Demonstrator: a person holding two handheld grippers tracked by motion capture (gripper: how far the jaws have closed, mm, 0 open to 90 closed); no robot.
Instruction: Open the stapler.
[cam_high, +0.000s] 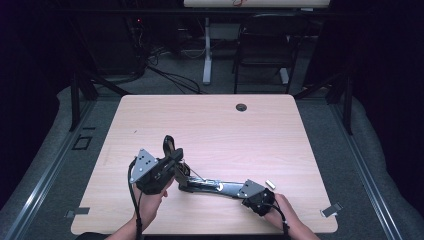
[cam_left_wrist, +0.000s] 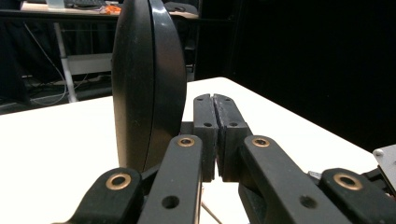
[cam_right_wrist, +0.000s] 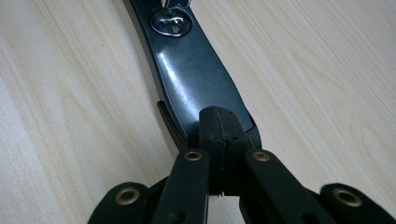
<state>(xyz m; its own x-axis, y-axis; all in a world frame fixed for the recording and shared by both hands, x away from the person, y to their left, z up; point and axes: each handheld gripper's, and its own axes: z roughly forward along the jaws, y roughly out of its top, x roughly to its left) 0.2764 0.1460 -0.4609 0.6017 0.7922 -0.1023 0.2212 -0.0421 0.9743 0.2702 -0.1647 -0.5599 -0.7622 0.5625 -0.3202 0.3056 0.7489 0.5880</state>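
A black hinged tool lies mid-table: one long glossy arm (cam_high: 207, 185) rests flat, and a rounded arm (cam_high: 168, 144) stands up from its left end. In the left gripper view that rounded arm (cam_left_wrist: 144, 84) rises upright just left of my left gripper (cam_left_wrist: 215, 100), whose jaws are shut with nothing between them. My left gripper (cam_high: 176, 156) sits against the upright arm. My right gripper (cam_right_wrist: 219, 122) is shut, its tips lying over the near end of the flat arm (cam_right_wrist: 191, 70); I cannot tell whether they pinch it. A metal rivet (cam_right_wrist: 172, 22) shows farther along.
A small white piece (cam_high: 270, 183) lies on the wooden table (cam_high: 210, 125) just beyond my right gripper (cam_high: 230, 188). A cable hole (cam_high: 241, 107) sits near the far edge. A chair (cam_high: 265, 45) and a desk leg stand behind the table.
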